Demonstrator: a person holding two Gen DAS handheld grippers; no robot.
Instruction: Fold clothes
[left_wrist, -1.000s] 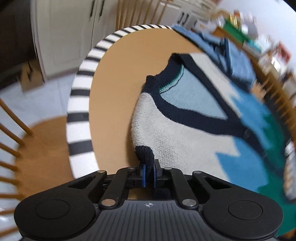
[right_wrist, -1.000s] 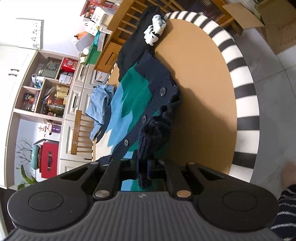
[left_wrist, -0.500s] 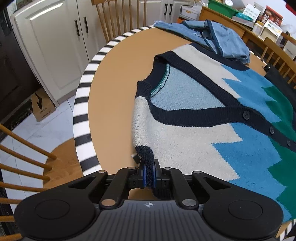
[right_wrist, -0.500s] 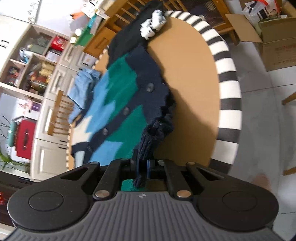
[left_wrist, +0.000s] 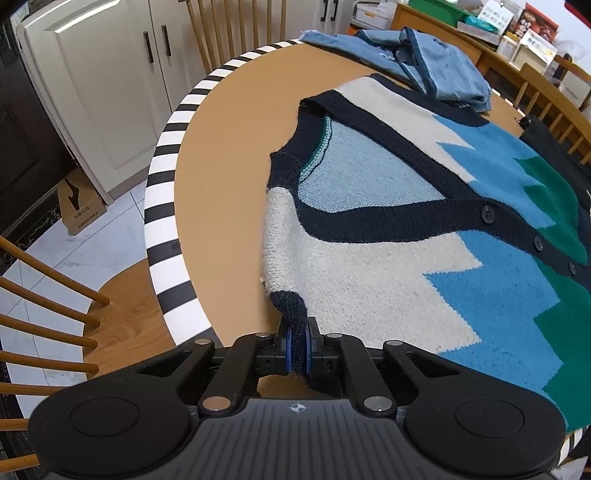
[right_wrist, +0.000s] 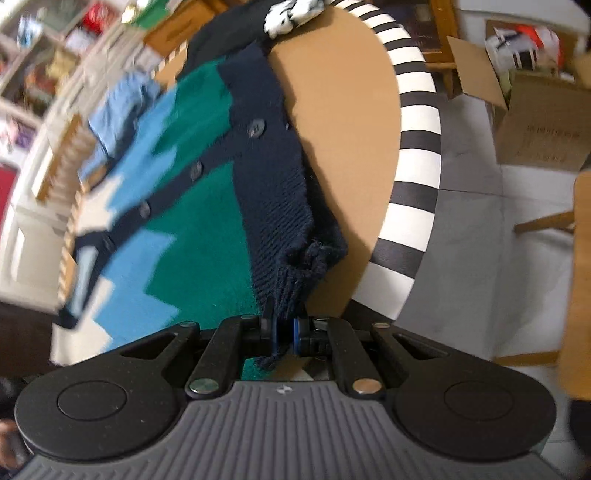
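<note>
- We can read no writing; the print on the cardboard box (right_wrist: 546, 125) is too blurred.
- Our cardigan (left_wrist: 388, 236) lies flat on the striped-rimmed table (left_wrist: 162, 206), neck towards the cupboards, hem towards our right.
- Left gripper (left_wrist: 298, 349) is clamped on the shoulder edge, right gripper (right_wrist: 283, 332) on the navy hem corner.
- Since a second ago, the hem has been pulled straighter.

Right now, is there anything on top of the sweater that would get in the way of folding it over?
Partly. The blue denim garment lies on the knitted vest's far edge. The middle is bare. The left gripper and right gripper are each shut on a near edge corner.
</note>
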